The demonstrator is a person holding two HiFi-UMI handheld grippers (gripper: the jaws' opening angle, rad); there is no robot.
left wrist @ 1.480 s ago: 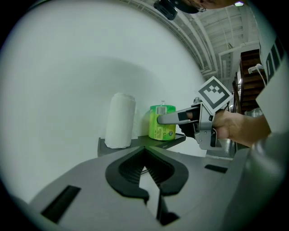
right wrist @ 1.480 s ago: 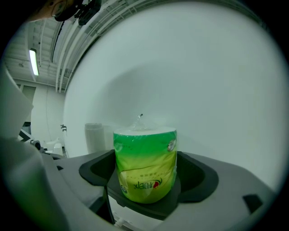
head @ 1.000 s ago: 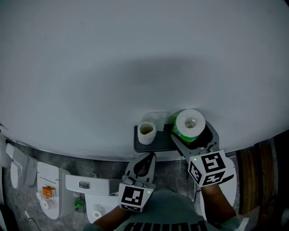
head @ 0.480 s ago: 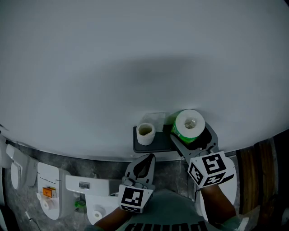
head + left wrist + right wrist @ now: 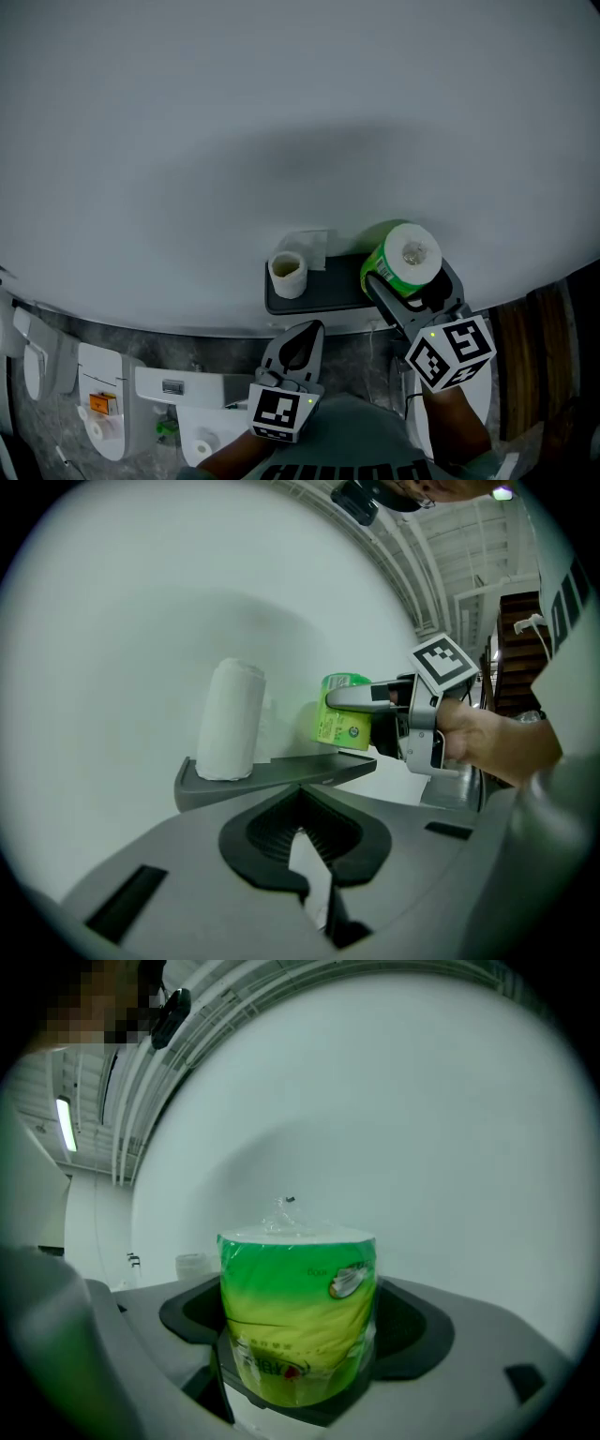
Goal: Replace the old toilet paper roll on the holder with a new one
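A dark grey shelf holder point(image 5: 323, 295) juts from the white wall. On its left part a thin, nearly used-up white roll point(image 5: 287, 275) stands upright; it also shows as the white roll point(image 5: 230, 719) in the left gripper view. My right gripper point(image 5: 407, 278) is shut on a new roll in green wrapping point(image 5: 403, 258), held at the shelf's right end and just above it. That green roll point(image 5: 298, 1321) fills the space between the right gripper's jaws point(image 5: 298, 1377). My left gripper point(image 5: 298, 349) hangs below the shelf, shut with nothing in it.
The white wall point(image 5: 281, 112) fills most of the head view. Below left are a white toilet fixture point(image 5: 173, 384) and a small roll point(image 5: 202, 448). Wooden steps point(image 5: 525, 361) rise at the right. The shelf's edge point(image 5: 281, 775) lies close ahead of the left gripper point(image 5: 314, 892).
The right gripper has carried the green roll to the right, from over the shelf's right part toward its end. The left gripper has stayed where it was.
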